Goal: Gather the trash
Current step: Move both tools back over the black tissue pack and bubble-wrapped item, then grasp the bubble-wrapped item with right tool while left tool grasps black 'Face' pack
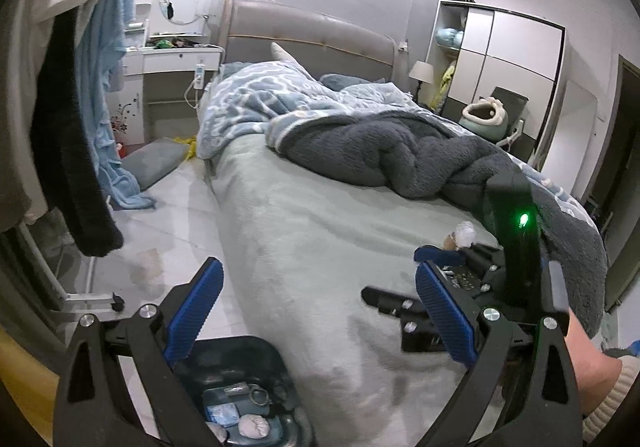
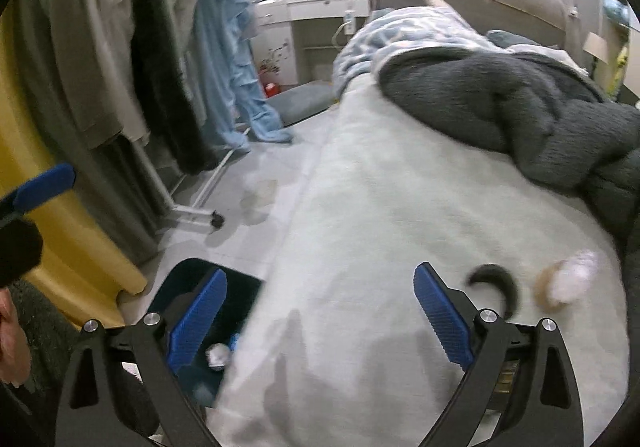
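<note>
two open claws are what you hold: your left gripper [image 1: 316, 311] has its jaws wide apart and empty over the near edge of the bed [image 1: 320, 247], and your right gripper [image 2: 320, 319] is spread just as wide, holding nothing. the trash still to collect, a crumpled wad with a brownish scrap [image 2: 566, 283], lies on the sheet to the near right, just beside a dark curved thing [image 2: 496, 283] that is too blurred to name. the bin [image 1: 240, 379] sits on the floor against the bed's near left side, with wads already inside.

watch the soft sheet: close low and i expect you pinch fabric with the wad. the grey blanket [image 2: 520, 115] lies near on the far right and could snag a finger. carrying it over, a loose grip could drop it between bed and bin. hanging clothes [image 2: 120, 47] crowd the left.
</note>
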The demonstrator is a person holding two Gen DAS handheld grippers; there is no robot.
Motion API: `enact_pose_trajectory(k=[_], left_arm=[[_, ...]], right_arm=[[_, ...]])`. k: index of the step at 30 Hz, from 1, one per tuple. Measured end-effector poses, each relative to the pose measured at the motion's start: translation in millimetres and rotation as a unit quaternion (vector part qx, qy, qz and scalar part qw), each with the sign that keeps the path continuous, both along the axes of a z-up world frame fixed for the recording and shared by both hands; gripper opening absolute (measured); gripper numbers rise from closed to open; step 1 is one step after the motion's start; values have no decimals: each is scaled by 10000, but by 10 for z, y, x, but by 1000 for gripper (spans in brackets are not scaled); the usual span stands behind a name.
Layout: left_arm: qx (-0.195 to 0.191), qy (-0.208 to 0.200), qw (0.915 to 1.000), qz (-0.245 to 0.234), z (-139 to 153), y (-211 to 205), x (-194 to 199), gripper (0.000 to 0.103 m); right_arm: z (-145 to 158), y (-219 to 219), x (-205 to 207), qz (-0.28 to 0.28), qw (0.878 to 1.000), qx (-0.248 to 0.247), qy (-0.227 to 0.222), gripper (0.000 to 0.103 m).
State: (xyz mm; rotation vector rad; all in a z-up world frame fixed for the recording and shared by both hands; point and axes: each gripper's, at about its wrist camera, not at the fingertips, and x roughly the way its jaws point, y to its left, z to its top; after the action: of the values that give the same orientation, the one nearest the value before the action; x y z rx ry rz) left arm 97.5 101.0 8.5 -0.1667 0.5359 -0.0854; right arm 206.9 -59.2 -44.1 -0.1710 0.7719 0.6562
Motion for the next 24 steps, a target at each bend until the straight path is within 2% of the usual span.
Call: enact_pose_trajectory(k=[7,16,24], left_arm=[[-47,150,9997,-210,-110,-345,196,98],[-75,328,9986,-419,-229,-801,416,98],[-118,540,9962,-670,-395,-1192,614,98]], right_arm=[[98,-523,87,-311,9994,31,-143,96],[204,-968,142,-416,9984,27,-386,98],[63,-1302,269,-514,9982,-39,-307,99]])
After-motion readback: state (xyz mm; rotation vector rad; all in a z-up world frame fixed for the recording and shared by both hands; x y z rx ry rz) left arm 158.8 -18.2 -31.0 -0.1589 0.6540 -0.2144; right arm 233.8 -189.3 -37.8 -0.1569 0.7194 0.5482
